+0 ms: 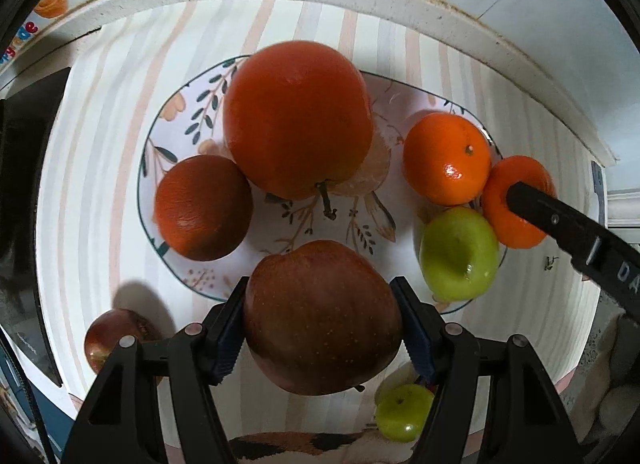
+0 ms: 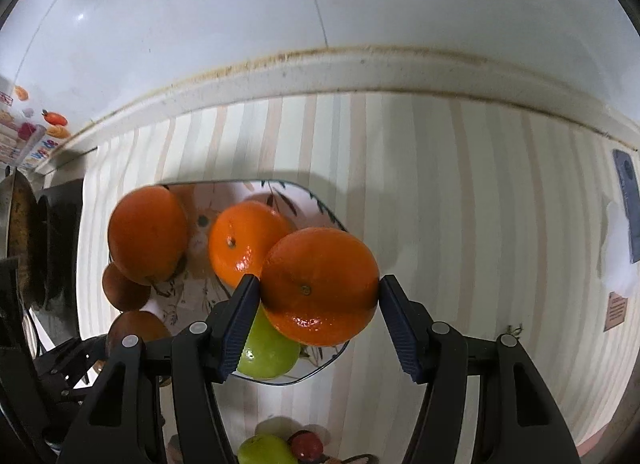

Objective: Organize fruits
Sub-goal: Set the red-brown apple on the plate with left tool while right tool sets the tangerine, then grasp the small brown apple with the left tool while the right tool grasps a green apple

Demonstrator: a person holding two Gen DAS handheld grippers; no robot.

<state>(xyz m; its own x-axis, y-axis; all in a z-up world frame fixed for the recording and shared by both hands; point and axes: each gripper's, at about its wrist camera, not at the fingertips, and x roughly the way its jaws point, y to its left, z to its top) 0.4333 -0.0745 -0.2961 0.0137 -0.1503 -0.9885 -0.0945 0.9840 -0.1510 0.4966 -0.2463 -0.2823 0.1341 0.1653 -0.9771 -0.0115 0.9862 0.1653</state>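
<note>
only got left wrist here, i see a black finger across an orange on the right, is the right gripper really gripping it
observer: Yes. The right wrist view shows the right gripper with both pads pressed on the orange, one on each side.
operator: ok and the black stuff at my left edge, what is that
observer: It looks like a stove, and a pan with a browned inside sits at its far left.
</note>
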